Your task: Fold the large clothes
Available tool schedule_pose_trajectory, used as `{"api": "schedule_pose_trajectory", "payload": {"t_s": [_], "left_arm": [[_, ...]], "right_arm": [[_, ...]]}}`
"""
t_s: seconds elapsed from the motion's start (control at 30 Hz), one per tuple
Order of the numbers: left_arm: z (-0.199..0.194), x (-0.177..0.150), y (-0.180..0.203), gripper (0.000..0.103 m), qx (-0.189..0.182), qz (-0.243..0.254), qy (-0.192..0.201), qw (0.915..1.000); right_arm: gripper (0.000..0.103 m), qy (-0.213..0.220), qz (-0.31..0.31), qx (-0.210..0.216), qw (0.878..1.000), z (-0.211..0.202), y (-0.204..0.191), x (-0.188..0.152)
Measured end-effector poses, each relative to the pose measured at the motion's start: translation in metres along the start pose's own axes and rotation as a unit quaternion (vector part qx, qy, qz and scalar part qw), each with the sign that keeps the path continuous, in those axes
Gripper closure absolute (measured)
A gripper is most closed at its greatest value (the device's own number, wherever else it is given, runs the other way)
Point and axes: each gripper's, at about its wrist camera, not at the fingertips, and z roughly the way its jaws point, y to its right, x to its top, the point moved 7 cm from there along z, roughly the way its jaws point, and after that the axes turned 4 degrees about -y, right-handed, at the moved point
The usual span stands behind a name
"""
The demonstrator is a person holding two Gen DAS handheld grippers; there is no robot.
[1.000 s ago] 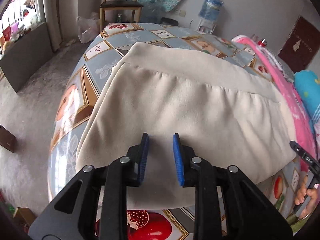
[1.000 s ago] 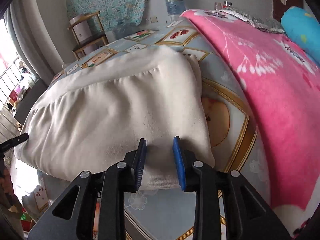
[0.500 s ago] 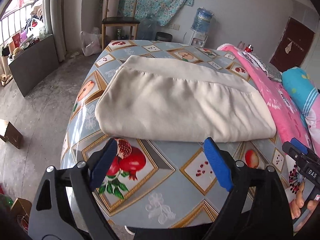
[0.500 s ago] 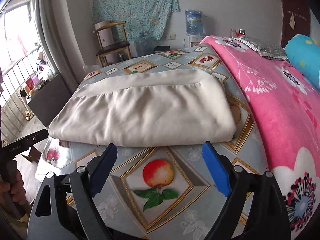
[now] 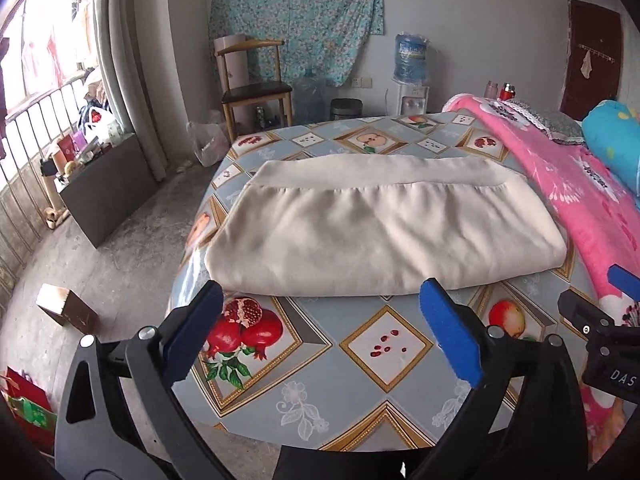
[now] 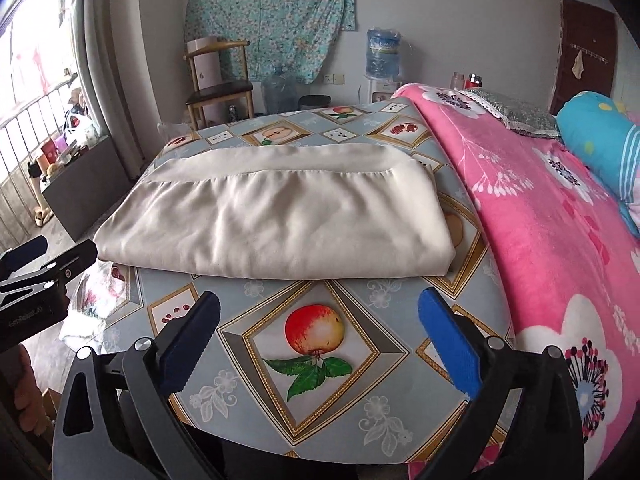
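At the far left a wooden chair (image 5: pixel 253 80) stands against the wall under a hanging floral cloth (image 5: pixel 296 16), and near it on the floor lies a small brown box (image 5: pixel 66 312). My left gripper (image 5: pixel 320 332) hangs over the near edge of the bed, its blue pads (image 5: pixel 448 338) spread wide with nothing between them, above the fruit-patterned bedsheet (image 5: pixel 360 360). Beyond it, apart from the fingers, the cream garment (image 5: pixel 376 236) lies folded into a thick flat rectangle across the middle of the bed, its smooth band along the far edge and the folded edge facing me. My right gripper (image 6: pixel 320 332) is just beside the left one, over the apple print of the sheet, jaws likewise spread wide and holding nothing; the same garment (image 6: pixel 280 224) sits ahead of it, not touched. To the right of the garment a pink flowered blanket (image 6: pixel 540 216) covers the bed, its edge just beside the garment's right end, and a blue pillow (image 6: pixel 600 136) rests at the far right. A water dispenser bottle (image 6: pixel 383 54) stands by the far wall.
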Motion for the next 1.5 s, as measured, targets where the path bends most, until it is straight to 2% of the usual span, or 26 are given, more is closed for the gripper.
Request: {"api": "schedule_pose_trajectory", "payload": {"t_s": [0.1, 0.17, 0.33, 0.53, 0.83, 1.5], "left_arm": [[0.0, 0.004, 0.003, 0.008, 0.027, 0.009, 0.009, 0.9995], [-0.001, 0.005, 0.005, 0.008, 0.033, 0.014, 0.01, 0.9993], [0.01, 0.003, 0.018, 0.008, 0.014, 0.03, -0.015, 0.9994], [0.018, -0.002, 0.018, 0.008, 0.019, 0.007, -0.037, 0.9991], [0.025, -0.012, 0.028, 0.008, 0.021, 0.017, -0.064, 0.9976], [0.026, -0.014, 0.032, 0.008, 0.024, 0.023, -0.075, 0.9966]], "right_arm": [[0.006, -0.009, 0.013, -0.014, 1.0, 0.005, 0.006, 0.0], [0.006, -0.009, 0.024, -0.015, 1.0, 0.006, 0.009, 0.002], [0.006, -0.015, 0.027, -0.017, 0.999, 0.009, 0.008, 0.003], [0.006, -0.012, 0.023, -0.041, 0.999, 0.01, 0.01, 0.007], [0.006, -0.021, 0.019, -0.031, 0.999, 0.016, 0.003, 0.007], [0.006, -0.028, 0.012, -0.037, 0.999, 0.019, 0.003, 0.002]]}}
